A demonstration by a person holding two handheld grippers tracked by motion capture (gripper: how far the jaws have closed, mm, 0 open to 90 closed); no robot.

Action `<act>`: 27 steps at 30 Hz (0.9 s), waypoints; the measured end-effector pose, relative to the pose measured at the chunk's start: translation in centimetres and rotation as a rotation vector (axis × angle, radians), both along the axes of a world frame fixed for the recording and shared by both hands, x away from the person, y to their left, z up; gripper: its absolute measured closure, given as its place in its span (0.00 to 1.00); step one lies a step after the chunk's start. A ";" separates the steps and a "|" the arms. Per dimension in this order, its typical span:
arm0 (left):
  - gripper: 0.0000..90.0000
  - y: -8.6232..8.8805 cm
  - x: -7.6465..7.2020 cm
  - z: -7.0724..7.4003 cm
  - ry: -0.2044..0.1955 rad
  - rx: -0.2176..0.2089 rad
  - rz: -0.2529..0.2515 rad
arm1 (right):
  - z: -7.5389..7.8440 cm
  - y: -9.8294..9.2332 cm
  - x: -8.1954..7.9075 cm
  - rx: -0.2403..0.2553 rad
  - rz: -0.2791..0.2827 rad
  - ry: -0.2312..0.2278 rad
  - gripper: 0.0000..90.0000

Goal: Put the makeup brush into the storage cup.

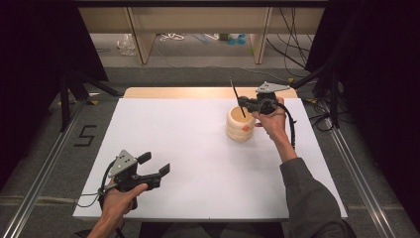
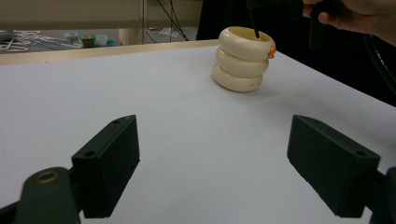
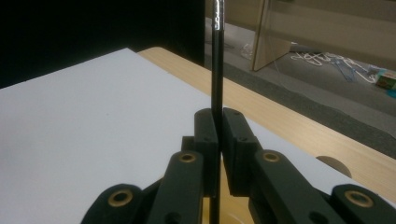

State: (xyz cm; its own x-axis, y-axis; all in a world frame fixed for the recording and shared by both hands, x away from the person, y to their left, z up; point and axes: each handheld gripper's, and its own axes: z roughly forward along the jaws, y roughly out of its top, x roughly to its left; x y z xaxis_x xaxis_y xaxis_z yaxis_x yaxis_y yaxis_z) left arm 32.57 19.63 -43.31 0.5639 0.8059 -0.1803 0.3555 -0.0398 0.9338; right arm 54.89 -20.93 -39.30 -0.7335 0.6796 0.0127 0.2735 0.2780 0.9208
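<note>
Pinching black stick (image 1: 236, 98) in R claw (image 1: 243, 103) over ringed holder (image 1: 240, 127); L claw (image 1: 154, 166) wide, empty

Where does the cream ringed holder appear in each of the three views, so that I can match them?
High view: the cream ringed holder stands right of centre, below the right gripper.
Left gripper view: upper middle, far across the table.
Right gripper view: a sliver of yellowish rim at the bottom, behind the jaws.
Shared landmark: the thin black stick.

A white table in a dim room

Grey carpet floor (image 1: 198, 74), wooden furniture legs (image 1: 141, 39) behind, black curtains (image 1: 34, 49) at both sides.
</note>
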 end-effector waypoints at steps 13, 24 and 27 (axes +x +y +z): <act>0.18 0.0 0.0 0.0 -0.001 0.001 -0.002 | -0.7 0.0 0.0 -0.003 -0.010 0.001 0.95; 0.18 0.0 0.0 0.0 0.001 -0.003 -0.002 | -1.4 0.2 -0.2 -0.012 -0.012 0.016 0.95; 0.18 0.0 0.0 0.0 0.003 -0.004 -0.001 | -1.7 0.0 -0.2 -0.006 -0.016 0.016 0.95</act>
State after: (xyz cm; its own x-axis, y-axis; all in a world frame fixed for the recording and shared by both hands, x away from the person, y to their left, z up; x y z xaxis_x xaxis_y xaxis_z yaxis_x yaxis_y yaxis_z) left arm 32.58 19.61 -43.33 0.5638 0.8048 -0.1855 0.3583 -0.0361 0.9329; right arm 54.70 -20.88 -41.04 -0.7223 0.6913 0.0201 0.2928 0.2793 0.9145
